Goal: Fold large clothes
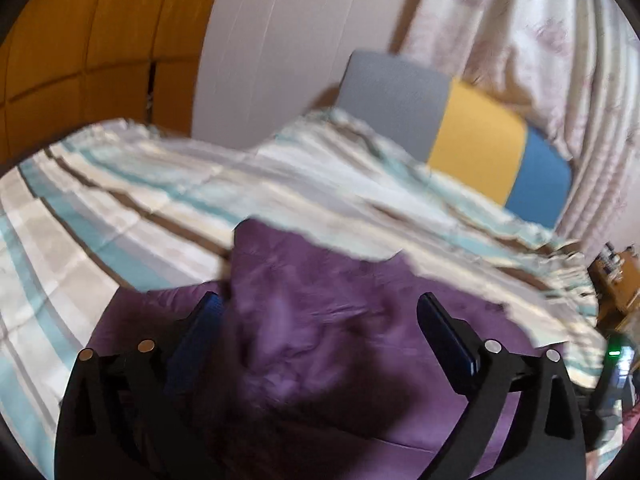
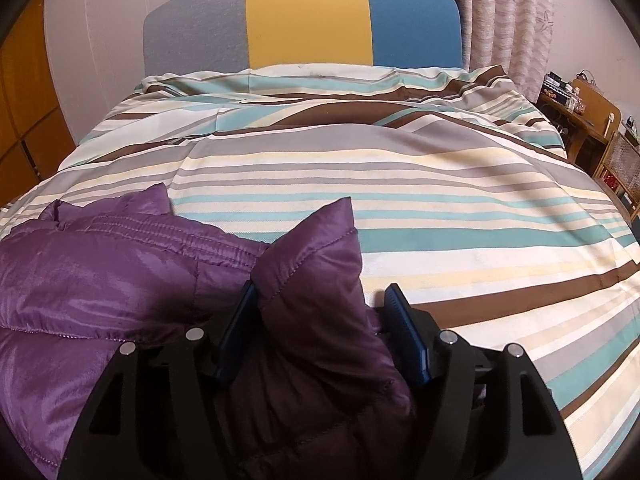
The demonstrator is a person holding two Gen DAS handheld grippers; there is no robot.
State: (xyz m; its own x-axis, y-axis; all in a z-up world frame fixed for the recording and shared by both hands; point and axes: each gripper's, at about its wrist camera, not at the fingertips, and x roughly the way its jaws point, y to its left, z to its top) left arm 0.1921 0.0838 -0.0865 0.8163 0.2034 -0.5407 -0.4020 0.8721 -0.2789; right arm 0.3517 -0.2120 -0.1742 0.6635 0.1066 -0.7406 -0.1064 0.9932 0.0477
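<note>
A purple quilted jacket (image 2: 100,272) lies on a striped bedspread (image 2: 440,208). In the right wrist view a raised corner of the jacket (image 2: 316,248) sits between the blue pads of my right gripper (image 2: 320,300); the jaws stand partly apart around the bunched cloth. In the left wrist view, which is blurred, the jacket (image 1: 312,320) bulges up between the wide-apart fingers of my left gripper (image 1: 320,304). The left finger (image 1: 200,328) touches the fabric's side; the right finger (image 1: 444,328) stands apart from it.
The bed's headboard (image 2: 304,20) has grey, yellow and blue panels. Pink curtains (image 2: 508,8) hang behind it. A wooden side table (image 2: 580,120) with small items stands to the bed's right. A wooden wardrobe (image 1: 80,40) stands left.
</note>
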